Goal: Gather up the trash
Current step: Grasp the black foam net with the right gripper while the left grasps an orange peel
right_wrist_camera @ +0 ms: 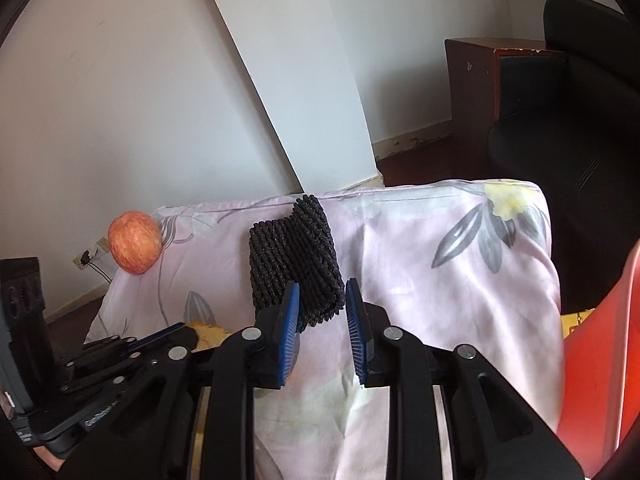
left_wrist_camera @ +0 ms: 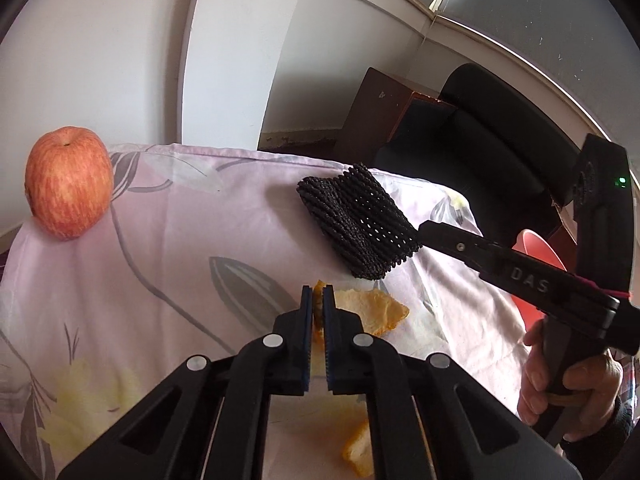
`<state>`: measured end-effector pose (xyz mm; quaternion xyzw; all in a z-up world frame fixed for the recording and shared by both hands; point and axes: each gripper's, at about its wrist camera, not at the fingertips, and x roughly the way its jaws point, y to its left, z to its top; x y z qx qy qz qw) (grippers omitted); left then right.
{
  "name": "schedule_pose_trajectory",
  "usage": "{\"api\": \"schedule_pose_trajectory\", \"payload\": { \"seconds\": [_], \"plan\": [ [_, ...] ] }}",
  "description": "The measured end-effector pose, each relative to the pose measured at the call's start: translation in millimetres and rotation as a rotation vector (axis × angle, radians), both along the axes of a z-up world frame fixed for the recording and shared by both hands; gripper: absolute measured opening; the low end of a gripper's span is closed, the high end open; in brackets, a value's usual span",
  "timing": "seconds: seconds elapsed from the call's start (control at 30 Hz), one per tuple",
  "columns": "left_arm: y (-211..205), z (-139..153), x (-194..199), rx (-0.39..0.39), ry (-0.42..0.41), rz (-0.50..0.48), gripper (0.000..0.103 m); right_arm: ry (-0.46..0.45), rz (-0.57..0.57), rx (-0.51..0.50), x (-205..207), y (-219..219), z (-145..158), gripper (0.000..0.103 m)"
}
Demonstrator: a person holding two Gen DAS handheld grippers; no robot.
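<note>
The black foam net [right_wrist_camera: 295, 268] lies on the cloth-covered table [right_wrist_camera: 460, 280], its long axis running away from you, straight ahead of your right hand-held gripper [right_wrist_camera: 322, 322], whose jaws stand spread around its near end (not yet pressing). Your left hand-held gripper [left_wrist_camera: 318, 308] is pinching orange peel [left_wrist_camera: 372, 308].

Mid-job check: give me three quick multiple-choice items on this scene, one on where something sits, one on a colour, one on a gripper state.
1. Where is the apple?
A. on the cloth's far left corner
B. inside the red bin
C. between the right jaws

2. What colour is the foam net?
A. white
B. black
C. green

3. What is the left hand-held gripper doing?
A. standing wide open
B. shut on nothing
C. shut on a piece of orange peel

Answers: 1 A, it rests alone on the floral cloth; 2 B, its mesh is black in both views; 3 C, peel shows pinched between the pads.
</note>
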<state>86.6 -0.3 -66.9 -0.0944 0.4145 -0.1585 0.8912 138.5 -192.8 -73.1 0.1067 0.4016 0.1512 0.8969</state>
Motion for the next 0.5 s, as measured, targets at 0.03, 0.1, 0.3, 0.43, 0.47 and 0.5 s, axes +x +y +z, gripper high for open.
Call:
{"api": "schedule_pose_trajectory", "payload": {
  "seconds": [0.03,0.1,0.3,0.43,0.47,0.5],
  "plan": [
    [3,2,-2,-0.001,-0.003,0.005,0.004,0.007,-0.001,-0.006,4,1,-3,0.024],
    [10,4,-5,-0.006,-0.005,0.011,0.004,0.019,-0.005,-0.024,12,4,-8,0.024],
    [22,8,-12,-0.003,-0.013,0.027,0.004,0.041,0.012,-0.044,20,12,-17,0.024],
    [24,14,-16,-0.007,-0.023,0.036,0.004,0.013,0.017,-0.037,11,14,-12,0.016],
    [24,16,-17,-0.006,-0.027,0.038,0.004,0.005,0.017,-0.041,7,14,-9,0.013],
    [24,18,-19,-0.005,-0.033,0.040,0.004,-0.005,0.018,-0.040,2,14,-6,0.013]
  ]
}}
